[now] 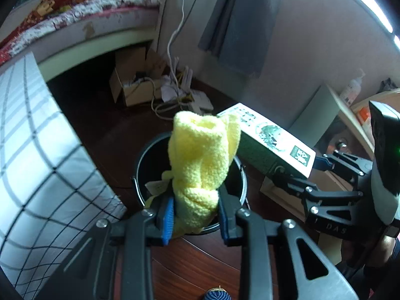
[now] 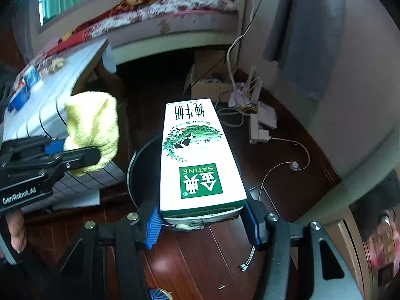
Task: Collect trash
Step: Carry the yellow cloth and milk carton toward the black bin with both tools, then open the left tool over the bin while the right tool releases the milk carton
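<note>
Yellow knitted cloth [image 1: 200, 160] is sitting pinched in the left tongs [image 1: 196, 212], hanging directly above the open black bucket [image 1: 147, 160] on the wooden floor [image 1: 190, 262]. The right tongs [image 2: 202, 221] are clamping a white and green milk carton [image 2: 200, 155] by its end, over the same bucket. Both tongs are tilting steeply downward. The carrying step looks finished; next, each pair needs to spread so its item drops inside the rim.
</note>
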`<state>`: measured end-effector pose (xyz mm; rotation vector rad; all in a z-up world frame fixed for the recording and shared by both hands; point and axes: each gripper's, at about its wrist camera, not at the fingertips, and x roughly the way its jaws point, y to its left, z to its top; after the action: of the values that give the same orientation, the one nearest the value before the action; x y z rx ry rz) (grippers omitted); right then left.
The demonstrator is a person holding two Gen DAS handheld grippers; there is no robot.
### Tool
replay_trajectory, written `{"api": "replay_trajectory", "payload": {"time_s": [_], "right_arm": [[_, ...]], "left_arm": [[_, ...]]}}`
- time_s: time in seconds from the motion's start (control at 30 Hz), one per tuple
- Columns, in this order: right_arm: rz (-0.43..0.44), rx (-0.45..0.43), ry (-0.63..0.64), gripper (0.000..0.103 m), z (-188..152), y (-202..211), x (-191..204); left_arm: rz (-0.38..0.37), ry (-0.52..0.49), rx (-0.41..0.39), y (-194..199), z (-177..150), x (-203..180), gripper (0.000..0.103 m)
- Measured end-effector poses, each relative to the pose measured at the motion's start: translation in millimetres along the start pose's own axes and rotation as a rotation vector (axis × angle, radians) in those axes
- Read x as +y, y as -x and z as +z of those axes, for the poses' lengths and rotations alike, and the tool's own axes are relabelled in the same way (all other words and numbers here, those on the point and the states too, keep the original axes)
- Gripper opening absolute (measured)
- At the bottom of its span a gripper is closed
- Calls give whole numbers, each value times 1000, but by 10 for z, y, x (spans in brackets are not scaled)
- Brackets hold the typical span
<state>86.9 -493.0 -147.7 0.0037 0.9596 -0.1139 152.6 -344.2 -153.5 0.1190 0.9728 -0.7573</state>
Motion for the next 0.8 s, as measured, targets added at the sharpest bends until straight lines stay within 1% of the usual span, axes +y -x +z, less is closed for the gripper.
{"api": "replay_trajectory", "payload": {"time_s": [0.17, 0.23, 0.27, 0.3, 0.33, 0.37, 0.4, 0.43, 0.47, 0.53, 0.67, 0.8], "right_arm": [[45, 45, 48, 57, 58, -365, 6], [61, 60, 61, 57, 75, -493, 15], [74, 73, 63, 58, 85, -571, 2], [69, 85, 66, 59, 90, -630, -1], [41, 96, 66, 68, 83, -683, -22], [10, 99, 53, 83, 74, -722, -71], [2, 107, 32, 91, 72, -743, -115], [-1, 119, 8, 101, 63, -754, -177], [-15, 124, -17, 102, 53, -743, -239], [-33, 114, -42, 102, 38, -686, -304], [-69, 86, -77, 102, 54, -530, -356], [-66, 33, -109, 102, 134, -306, -340]], "left_arm": [[5, 2, 57, -265, 4, 70, 31], [-2, 15, 77, -346, 12, 110, 33], [-11, 24, 83, -375, 12, 127, 40], [-8, 33, 85, -393, 6, 135, 53], [5, 42, 92, -418, 1, 143, 66], [9, 56, 98, -428, -15, 150, 95], [11, 78, 93, -403, -43, 172, 102], [28, 87, 85, -375, -61, 181, 102], [46, 93, 84, -346, -87, 190, 102], [70, 102, 72, -280, -129, 206, 102], [113, 89, 38, -45, -217, 167, 102], [148, 86, -7, 252, -240, 189, 102]]}}
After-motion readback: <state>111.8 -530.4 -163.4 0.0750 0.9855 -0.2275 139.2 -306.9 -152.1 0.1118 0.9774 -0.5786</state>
